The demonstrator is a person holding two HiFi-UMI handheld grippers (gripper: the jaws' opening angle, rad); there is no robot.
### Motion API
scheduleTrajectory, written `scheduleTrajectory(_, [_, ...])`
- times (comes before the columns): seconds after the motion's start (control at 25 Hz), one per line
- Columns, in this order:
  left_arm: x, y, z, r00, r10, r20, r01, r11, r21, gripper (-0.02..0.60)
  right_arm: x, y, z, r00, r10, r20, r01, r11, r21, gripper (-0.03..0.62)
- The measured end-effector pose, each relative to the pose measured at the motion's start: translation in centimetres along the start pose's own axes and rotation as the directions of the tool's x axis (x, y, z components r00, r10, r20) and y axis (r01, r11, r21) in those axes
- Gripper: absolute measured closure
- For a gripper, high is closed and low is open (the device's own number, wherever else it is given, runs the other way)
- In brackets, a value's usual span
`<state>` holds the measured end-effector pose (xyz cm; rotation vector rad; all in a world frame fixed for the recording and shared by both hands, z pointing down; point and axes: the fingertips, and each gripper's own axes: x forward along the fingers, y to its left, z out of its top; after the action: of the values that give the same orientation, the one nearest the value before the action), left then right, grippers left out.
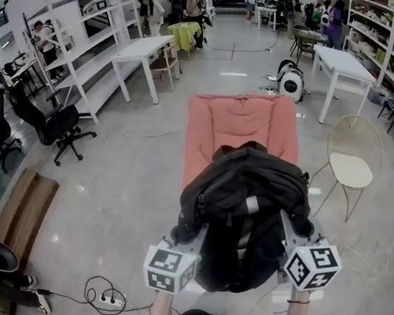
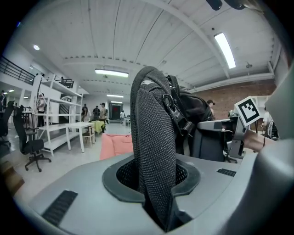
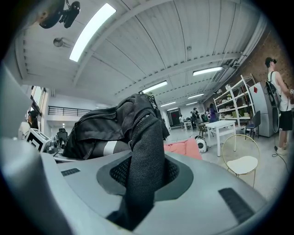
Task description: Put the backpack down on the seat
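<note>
A black backpack (image 1: 244,213) hangs in the air over the near end of a pink cushioned seat (image 1: 236,126) on the floor. Each of my grippers holds it by a black mesh shoulder strap. My left gripper (image 1: 185,239) is shut on the left strap (image 2: 154,147), which rises between its jaws. My right gripper (image 1: 297,236) is shut on the other strap (image 3: 144,156). The pack's body (image 3: 103,128) bulges between the grippers. In the left gripper view the pink seat (image 2: 117,144) shows beyond the strap. The seat's near part is hidden under the pack.
A white wire chair (image 1: 350,167) stands right of the seat. White tables (image 1: 143,54) and shelving (image 1: 76,28) line the left, with a black office chair (image 1: 56,126). A power strip with its cable (image 1: 110,297) lies near my feet. A wooden bench (image 1: 23,210) is at the left.
</note>
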<state>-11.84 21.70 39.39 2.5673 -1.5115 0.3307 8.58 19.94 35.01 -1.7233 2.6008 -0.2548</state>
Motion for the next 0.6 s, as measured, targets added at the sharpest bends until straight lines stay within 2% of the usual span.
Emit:
scheduleTrajectory(0.24, [4.6,3.0,0.9,1.0,-0.018,-0.012,0.018,1.0,-0.025,0.474,5.0,-1.6,0.5,1.0,-0.02,-0.01,0.02,1.0,0.004,0.505])
scheduleTrajectory(0.6, [10.1,7.2,1.7,0.998,-0.057,-0.032,0.057,0.998,-0.002,0.474,11.2,-3.2,0.7,0.998,-0.064,-0.01,0.064,0.998,0.026,0.505])
